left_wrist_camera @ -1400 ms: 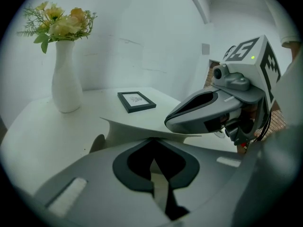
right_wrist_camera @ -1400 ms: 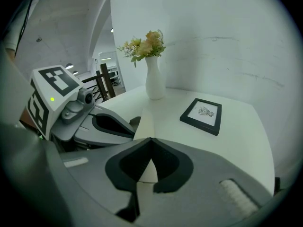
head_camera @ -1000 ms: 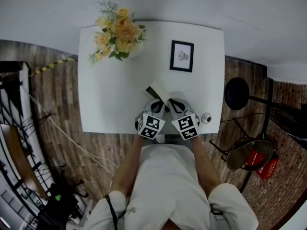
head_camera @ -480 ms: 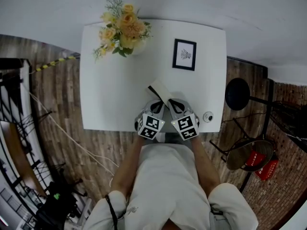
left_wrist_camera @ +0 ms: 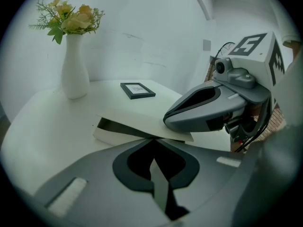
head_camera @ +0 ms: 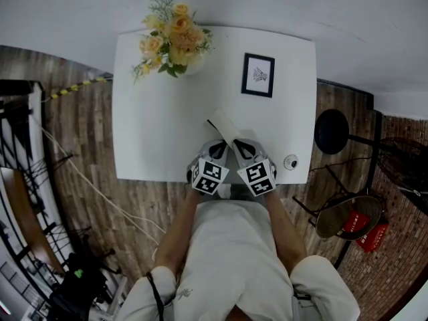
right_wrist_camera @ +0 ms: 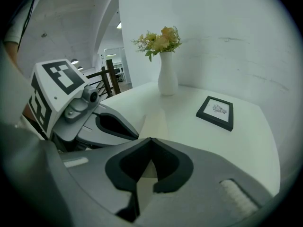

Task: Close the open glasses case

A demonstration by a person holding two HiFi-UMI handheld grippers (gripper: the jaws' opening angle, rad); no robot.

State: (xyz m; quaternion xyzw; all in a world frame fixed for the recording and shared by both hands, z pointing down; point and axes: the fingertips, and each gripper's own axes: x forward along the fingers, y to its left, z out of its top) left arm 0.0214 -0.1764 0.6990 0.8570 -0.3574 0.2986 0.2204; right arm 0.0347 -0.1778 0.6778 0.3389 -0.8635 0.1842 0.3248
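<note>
The cream glasses case [head_camera: 223, 126] lies near the front edge of the white table [head_camera: 154, 112]. Its lid [left_wrist_camera: 137, 119] is tilted a little above the base [left_wrist_camera: 110, 135], leaving a dark gap on the left. Both grippers are at the case's near end, side by side. My left gripper [head_camera: 218, 148] is shut, with its tips [left_wrist_camera: 154, 139] at the lid's near edge. The right gripper [head_camera: 241, 146] is also shut and lies on top of the lid [left_wrist_camera: 166, 119]. In the right gripper view its tips [right_wrist_camera: 150, 139] meet over the cream lid [right_wrist_camera: 154, 122].
A white vase of yellow flowers [head_camera: 172, 35] stands at the back left, and a black picture frame [head_camera: 258, 75] lies at the back right. A small round white object [head_camera: 290, 162] sits by the front right edge. A black stool [head_camera: 331, 130] stands to the right of the table.
The head view has shifted slightly. The grippers and the case stand much as before.
</note>
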